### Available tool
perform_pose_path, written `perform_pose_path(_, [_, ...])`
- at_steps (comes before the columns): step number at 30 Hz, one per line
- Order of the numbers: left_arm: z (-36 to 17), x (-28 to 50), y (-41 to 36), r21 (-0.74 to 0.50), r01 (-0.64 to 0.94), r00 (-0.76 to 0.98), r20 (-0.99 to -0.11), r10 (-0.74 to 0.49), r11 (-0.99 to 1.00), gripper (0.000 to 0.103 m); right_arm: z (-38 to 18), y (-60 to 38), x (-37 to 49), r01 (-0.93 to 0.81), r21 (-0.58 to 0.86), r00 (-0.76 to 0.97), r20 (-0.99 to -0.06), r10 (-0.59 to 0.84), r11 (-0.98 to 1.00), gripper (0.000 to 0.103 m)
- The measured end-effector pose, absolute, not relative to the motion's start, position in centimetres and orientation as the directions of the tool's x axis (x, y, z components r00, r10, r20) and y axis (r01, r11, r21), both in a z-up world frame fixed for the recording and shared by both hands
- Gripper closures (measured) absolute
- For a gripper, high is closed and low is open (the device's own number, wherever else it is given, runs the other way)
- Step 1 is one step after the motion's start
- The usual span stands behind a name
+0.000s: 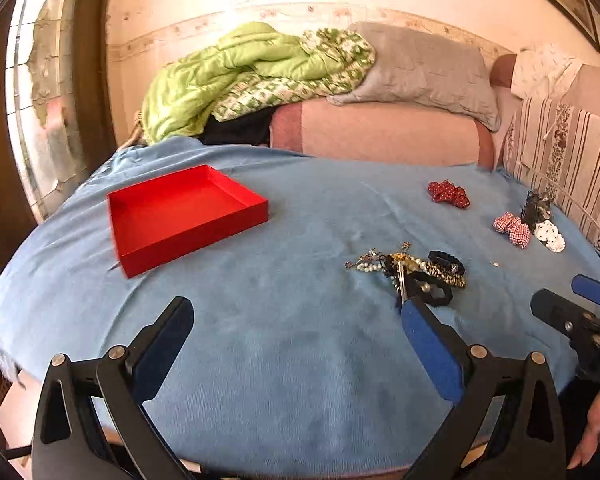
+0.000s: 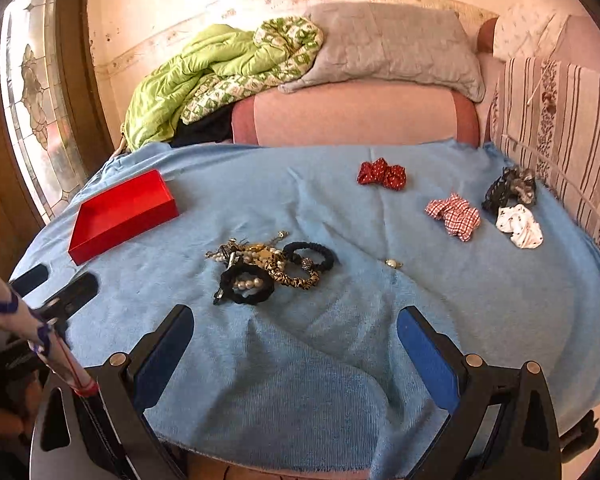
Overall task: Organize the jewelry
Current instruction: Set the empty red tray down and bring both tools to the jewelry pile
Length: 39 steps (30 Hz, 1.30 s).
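Tongs, left (image 1: 296, 312) and right (image 2: 296, 320), gape released over bare blue blanket (image 2: 300, 380); jewelry tangle (image 2: 268, 268) mid-frame, glossy red tray (image 2: 120, 216) left.

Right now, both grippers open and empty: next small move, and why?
Probably ease the right gripper forward and down onto the tangled pile of pearl beads and black hair bands. It lies straight ahead of the open jaws on the blue blanket, while the empty red cardboard tray waits at left, nearer the left gripper.
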<state>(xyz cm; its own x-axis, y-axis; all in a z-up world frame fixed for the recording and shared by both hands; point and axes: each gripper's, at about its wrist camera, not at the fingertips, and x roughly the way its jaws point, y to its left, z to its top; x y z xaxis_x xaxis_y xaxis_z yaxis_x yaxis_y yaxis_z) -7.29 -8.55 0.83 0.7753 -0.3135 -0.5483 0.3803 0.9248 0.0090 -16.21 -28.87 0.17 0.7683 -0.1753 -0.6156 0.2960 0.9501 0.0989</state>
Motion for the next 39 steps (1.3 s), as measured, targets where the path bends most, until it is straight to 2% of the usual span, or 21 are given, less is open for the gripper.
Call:
perform_pose_path(7, [0.1,-7.7,-8.6,0.053,0.384,0.769,-0.571,-0.288,0.922,0.000,-0.6,-28.7,-16.4,0.314,0.108,0.752,-0.634,-0.178,0.943,0.000])
perform_pose_path(39, [-1.6,-6.5,-8.9,0.042,0.405,0.721,-0.629,-0.291,0.913,0.000,-1.7,-28.9,-15.5,0.304,0.106,0.729,-0.666,-0.159,0.947,0.000])
